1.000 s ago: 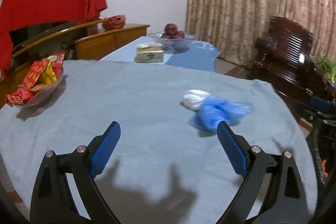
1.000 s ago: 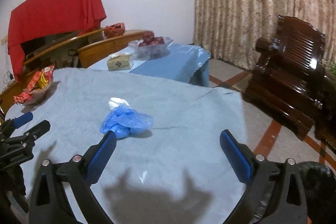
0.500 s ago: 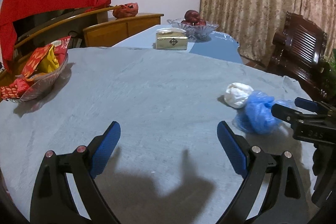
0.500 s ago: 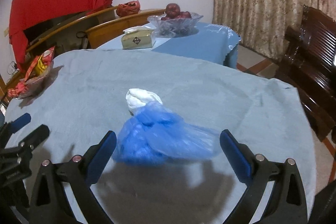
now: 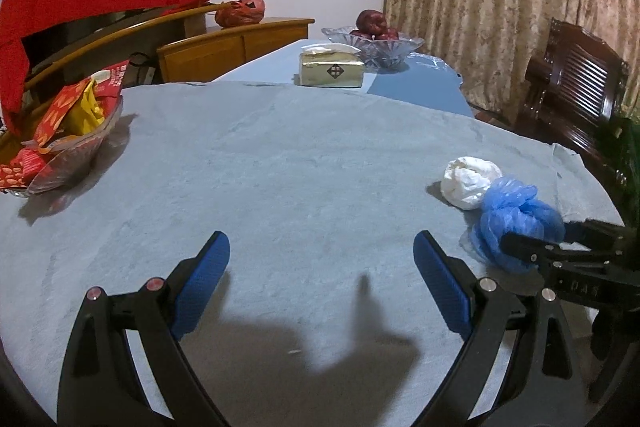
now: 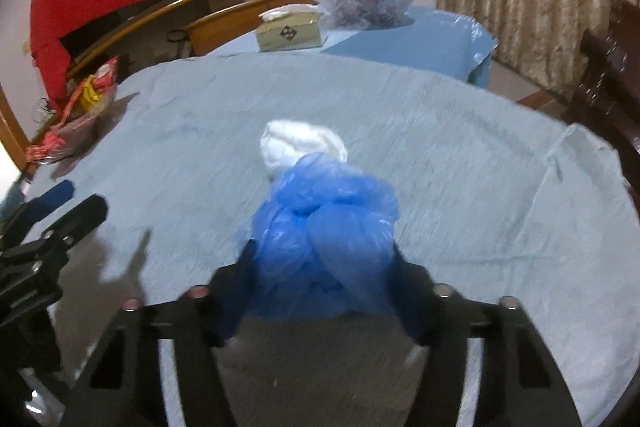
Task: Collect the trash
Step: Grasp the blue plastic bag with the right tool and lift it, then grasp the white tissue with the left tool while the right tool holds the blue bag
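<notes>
Crumpled blue plastic bag (image 6: 324,227) lies on the grey-clothed surface (image 6: 460,155), touching a white wad (image 6: 300,143) just beyond it. Right hand-held gripper (image 6: 324,267) has its jaws closing around the bag, which sits between them and fills the gap. Left hand-held gripper (image 5: 320,267) hovers beside it over bare cloth, jaws wide apart and holding nothing.
</notes>
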Motion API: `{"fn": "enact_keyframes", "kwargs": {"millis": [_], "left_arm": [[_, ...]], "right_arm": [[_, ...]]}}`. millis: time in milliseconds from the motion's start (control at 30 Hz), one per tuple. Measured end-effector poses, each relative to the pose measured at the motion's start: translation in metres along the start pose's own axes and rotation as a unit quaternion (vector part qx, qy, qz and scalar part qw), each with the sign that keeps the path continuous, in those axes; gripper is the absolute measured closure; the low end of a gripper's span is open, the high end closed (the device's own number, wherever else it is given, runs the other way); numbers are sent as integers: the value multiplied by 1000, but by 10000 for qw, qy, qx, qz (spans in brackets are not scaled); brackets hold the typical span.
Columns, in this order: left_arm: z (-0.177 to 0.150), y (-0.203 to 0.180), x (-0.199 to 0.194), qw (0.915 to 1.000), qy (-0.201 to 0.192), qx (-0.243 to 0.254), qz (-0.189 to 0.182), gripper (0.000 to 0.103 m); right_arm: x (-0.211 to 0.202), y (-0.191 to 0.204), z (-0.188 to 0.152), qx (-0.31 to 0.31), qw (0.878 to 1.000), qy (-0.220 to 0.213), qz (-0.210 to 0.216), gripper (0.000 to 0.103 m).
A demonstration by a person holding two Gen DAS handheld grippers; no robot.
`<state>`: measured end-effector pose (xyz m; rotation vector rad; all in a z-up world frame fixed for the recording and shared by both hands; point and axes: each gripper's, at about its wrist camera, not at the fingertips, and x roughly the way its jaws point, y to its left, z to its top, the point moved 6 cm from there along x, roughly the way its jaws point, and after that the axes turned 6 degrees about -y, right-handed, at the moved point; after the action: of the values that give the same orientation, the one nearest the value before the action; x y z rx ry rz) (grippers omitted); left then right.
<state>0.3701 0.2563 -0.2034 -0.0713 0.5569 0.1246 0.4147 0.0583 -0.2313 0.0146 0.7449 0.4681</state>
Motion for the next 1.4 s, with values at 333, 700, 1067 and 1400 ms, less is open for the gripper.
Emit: {"fn": "enact_keyframes", "kwargs": {"millis": [333,700,1067,1400], "left_arm": [[13,-50,17,9991,-7,190,-387,12],[24,-110,73,9960,293,420,-726,13],[14,-137,112,9889,1017,195,-1069,38],[13,-142,78,9884,823,40,-1274,68]], "right_arm": [[-36,-44,20,111,9989,-381,-255,55],[-31,-103,32,221,9970,-377,-639,55],[-27,-110,27,419,9968,-370,-564,55],[-53,-109,27,492,9959,-512,-558,55]]}}
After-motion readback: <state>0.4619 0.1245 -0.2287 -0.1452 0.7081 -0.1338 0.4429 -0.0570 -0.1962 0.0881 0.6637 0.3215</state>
